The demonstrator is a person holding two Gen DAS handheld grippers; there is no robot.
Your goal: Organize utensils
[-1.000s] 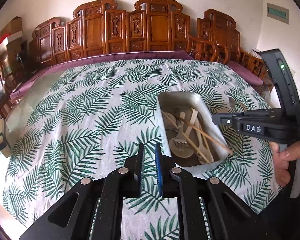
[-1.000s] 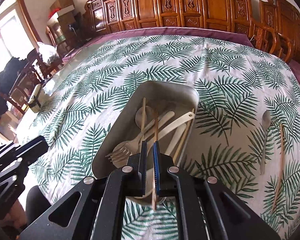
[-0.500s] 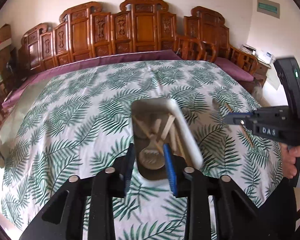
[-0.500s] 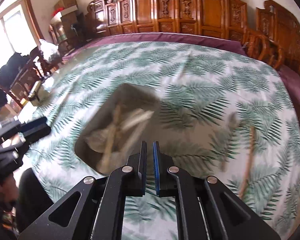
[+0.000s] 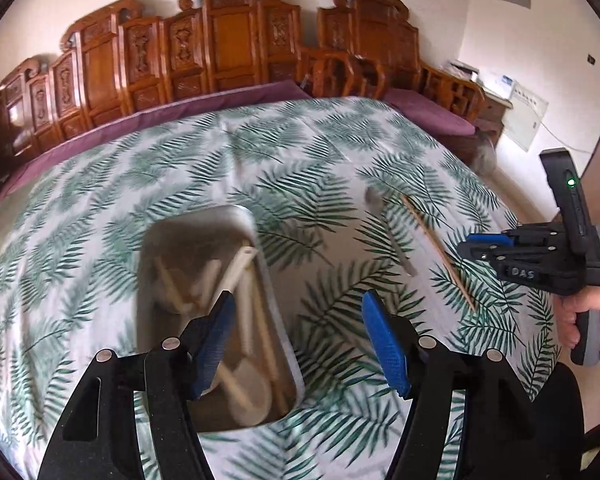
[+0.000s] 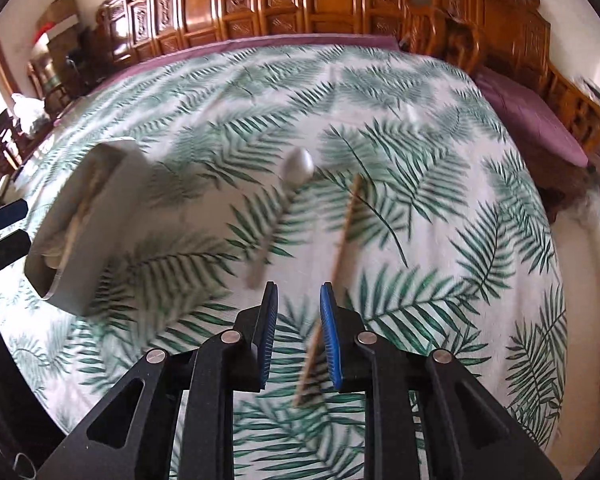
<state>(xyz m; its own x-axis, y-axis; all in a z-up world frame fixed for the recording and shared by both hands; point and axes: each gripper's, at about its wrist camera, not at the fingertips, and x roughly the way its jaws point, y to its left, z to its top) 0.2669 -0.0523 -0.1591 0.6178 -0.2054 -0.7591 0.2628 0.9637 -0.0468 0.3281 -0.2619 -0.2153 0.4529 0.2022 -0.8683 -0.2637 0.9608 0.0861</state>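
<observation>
- The left gripper (image 5: pixel 296 336) is seen with its blue-padded jaws spread wide apart and nothing held between them; it is poised above the near right edge of the metal tray (image 5: pixel 278 320).
- The tray is set on the palm-leaf tablecloth (image 5: pixel 100 208), and several pale utensils (image 5: pixel 236 276) are piled inside it, among them long handles and a rounded spoon bowl near the front; finer detail is lost to blur.
- The right gripper (image 6: pixel 299 322) is shown with its jaws parted by a narrow gap, nothing clamped; it is also visible at the right edge of the left wrist view (image 5: pixel 488 246), held by a hand (image 5: pixel 592 316).
- A single wooden chopstick (image 6: pixel 336 264) lies on the cloth outside the tray, its near end running under the gap between the right gripper's pads and just beside the right pad; whether it is touched cannot be told.
- A pale spoon (image 6: pixel 288 196) lies just left of the chopstick, bowl end away from the gripper, and is blurred.
- In the right wrist view the tray (image 6: pixel 100 240) stands well to the left of these two loose pieces.
- Nothing lies between the right gripper and the chopstick.
- Carved wooden chairs (image 5: pixel 228 44) are ranged along the far side of the table, with a purple cushion (image 6: pixel 528 116) at the right.
</observation>
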